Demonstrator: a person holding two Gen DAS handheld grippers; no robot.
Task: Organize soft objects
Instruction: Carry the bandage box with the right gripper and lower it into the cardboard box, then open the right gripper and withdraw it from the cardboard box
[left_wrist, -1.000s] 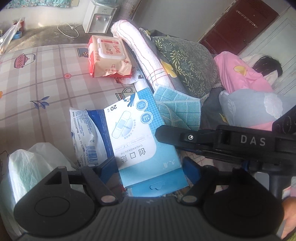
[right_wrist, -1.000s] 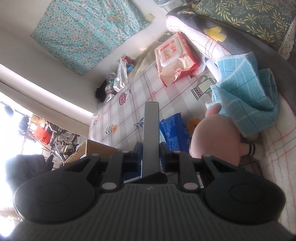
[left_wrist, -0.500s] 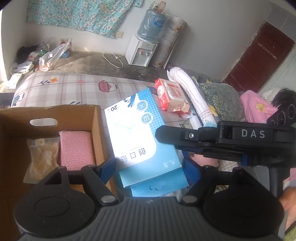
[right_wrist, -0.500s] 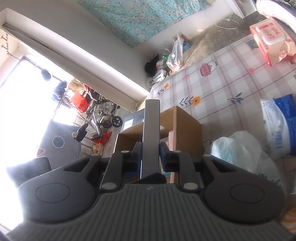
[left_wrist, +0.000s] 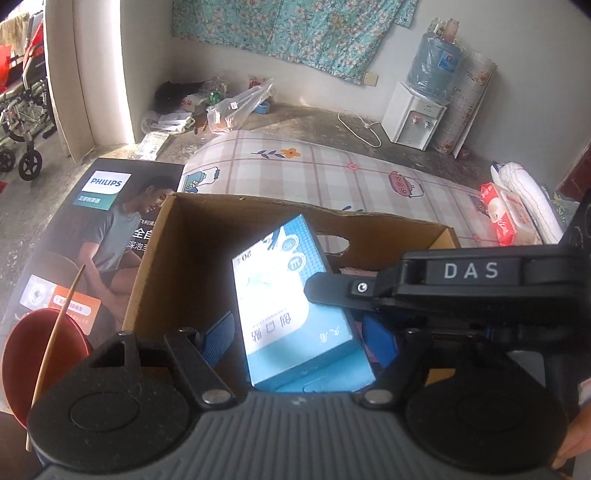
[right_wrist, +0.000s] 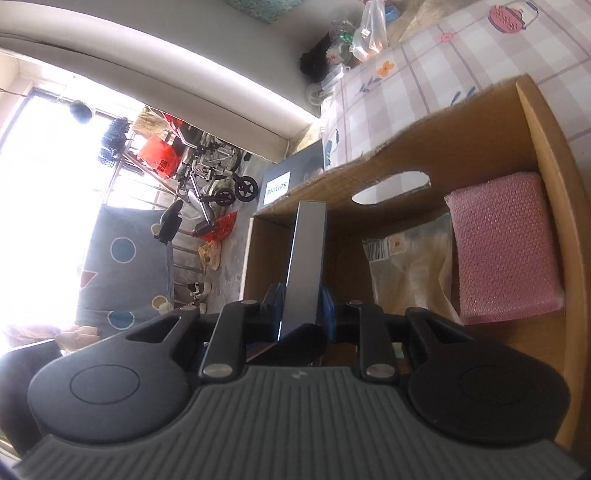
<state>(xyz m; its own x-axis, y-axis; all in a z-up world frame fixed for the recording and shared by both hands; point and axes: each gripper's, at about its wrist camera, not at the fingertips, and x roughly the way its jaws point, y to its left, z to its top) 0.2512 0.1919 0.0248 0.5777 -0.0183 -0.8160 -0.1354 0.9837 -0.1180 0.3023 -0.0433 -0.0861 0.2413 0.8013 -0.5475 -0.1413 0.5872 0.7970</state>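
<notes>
A blue and white box of plasters (left_wrist: 291, 310) hangs over the open cardboard box (left_wrist: 173, 236). My right gripper (left_wrist: 306, 336) comes in from the right in the left wrist view and is shut on it. In the right wrist view the plaster box (right_wrist: 304, 266) shows edge-on between the shut pads. My left gripper (left_wrist: 299, 341) is open, its blue pads either side of the plaster box, the left pad (left_wrist: 218, 339) apart from it. Inside the cardboard box (right_wrist: 546, 140) lie a pink sponge cloth (right_wrist: 506, 247) and a clear packet (right_wrist: 410, 273).
A Philips carton (left_wrist: 88, 240) lies left of the cardboard box, with a red bowl and a stick (left_wrist: 40, 354) in front of it. A checked mat (left_wrist: 332, 177) lies behind, with a wet wipes pack (left_wrist: 502, 214) and a rolled white towel (left_wrist: 528, 199) at its right.
Both grippers have swung left with the plaster box, from over the mat and the bedding to over the cardboard box. The left gripper's pads have stayed apart.
</notes>
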